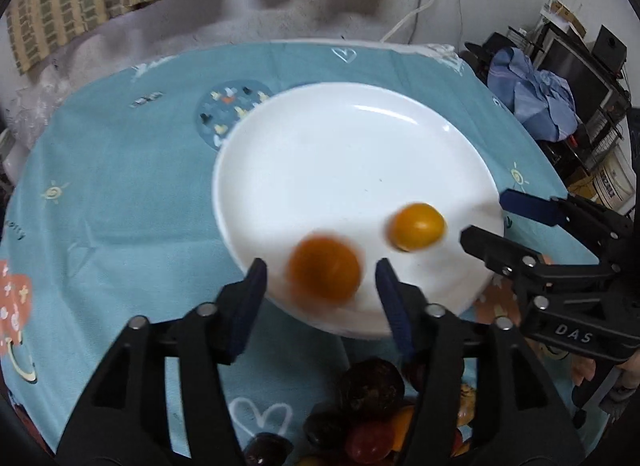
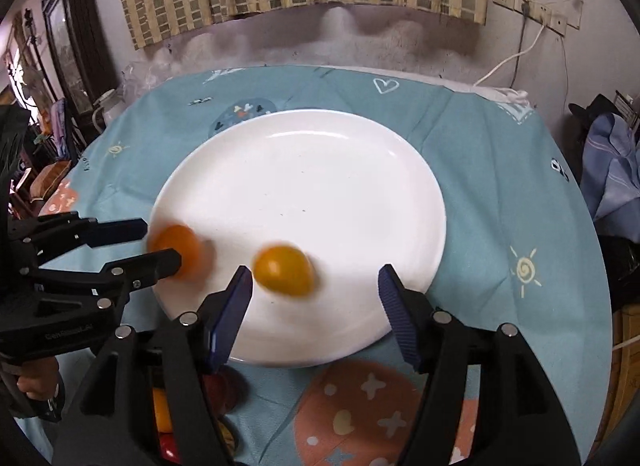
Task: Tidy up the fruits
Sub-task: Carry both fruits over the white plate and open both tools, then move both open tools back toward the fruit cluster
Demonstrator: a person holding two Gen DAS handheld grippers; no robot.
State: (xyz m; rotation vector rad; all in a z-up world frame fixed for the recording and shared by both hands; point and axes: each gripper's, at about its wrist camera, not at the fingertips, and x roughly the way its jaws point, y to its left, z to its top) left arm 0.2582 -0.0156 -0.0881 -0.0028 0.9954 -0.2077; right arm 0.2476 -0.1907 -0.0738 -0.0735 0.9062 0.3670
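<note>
Drop-off step: both my left hand-held gripper [image 1: 320, 286] and right hand-held gripper [image 2: 314, 294] stand apart, two orange fruits [image 1: 324, 268] [image 2: 285, 269] loose on white plate [image 2: 320, 153]; next, fetch from near-edge fruit pile [image 1: 372, 418].

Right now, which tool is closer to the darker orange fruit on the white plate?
Left. The left tool has the darker orange fruit right between its open fingers. The right tool is over by the yellower fruit, further along the plate.
</note>
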